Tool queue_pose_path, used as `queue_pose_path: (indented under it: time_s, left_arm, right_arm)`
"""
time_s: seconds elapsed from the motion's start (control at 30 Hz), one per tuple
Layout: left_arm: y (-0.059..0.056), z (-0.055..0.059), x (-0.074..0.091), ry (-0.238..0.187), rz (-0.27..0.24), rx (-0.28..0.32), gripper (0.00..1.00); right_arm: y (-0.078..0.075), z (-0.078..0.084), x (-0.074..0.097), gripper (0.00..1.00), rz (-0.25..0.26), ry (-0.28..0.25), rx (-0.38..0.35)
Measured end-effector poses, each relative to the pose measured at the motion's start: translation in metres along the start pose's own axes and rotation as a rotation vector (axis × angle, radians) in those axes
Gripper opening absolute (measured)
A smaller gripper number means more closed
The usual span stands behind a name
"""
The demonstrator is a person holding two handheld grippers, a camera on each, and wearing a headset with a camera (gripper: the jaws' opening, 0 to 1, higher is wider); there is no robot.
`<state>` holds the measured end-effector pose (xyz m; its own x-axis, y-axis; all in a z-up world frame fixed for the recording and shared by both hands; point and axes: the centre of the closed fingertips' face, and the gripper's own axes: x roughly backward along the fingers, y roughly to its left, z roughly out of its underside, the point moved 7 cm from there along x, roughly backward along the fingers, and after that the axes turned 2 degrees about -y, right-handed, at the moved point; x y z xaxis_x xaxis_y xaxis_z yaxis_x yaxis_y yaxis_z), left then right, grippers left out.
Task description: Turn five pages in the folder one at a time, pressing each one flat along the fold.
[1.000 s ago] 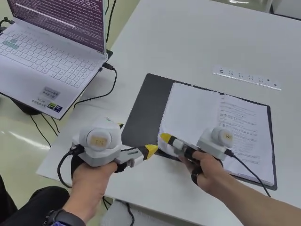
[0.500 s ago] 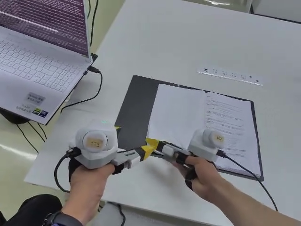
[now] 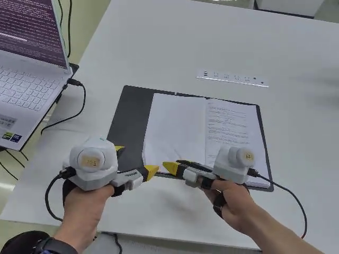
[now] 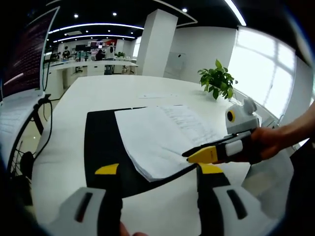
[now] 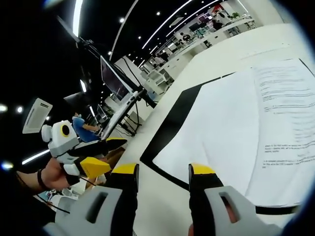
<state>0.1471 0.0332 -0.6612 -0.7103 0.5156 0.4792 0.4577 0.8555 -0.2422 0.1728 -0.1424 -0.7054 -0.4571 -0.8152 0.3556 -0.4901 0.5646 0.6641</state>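
Folder (image 3: 127,124) lies open just ahead of left gripper's (image 4: 158,169) and right gripper's (image 5: 163,168) fingers (image 5: 202,169).

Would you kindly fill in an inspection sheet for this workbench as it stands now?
Surface: white table, no spills seen.
Job's things: black folder lying open; blank white left page, printed right page.
Clutter: white power strip beyond the folder; open white laptop to the left.
Grippers: left gripper and right gripper both open, holding nothing, near the folder's near edge.
Cables: black laptop cable; black cable trailing from the right gripper.
Surroundings: open office, green potted plant, white column.
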Motion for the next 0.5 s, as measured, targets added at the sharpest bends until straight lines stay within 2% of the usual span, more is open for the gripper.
queue_pose_path:
  time_s: [0.3,0.5]
  left_arm:
    - [-0.009,0.003,-0.010,0.050,0.025,-0.042,0.51]
    - [-0.018,0.007,-0.022,0.066,0.046,-0.050,0.38]
  right_arm:
    - [-0.008,0.000,0.044,0.37,0.046,-0.028,0.034]
    - [-0.019,0.002,0.071,0.36,0.094,-0.049,0.026]
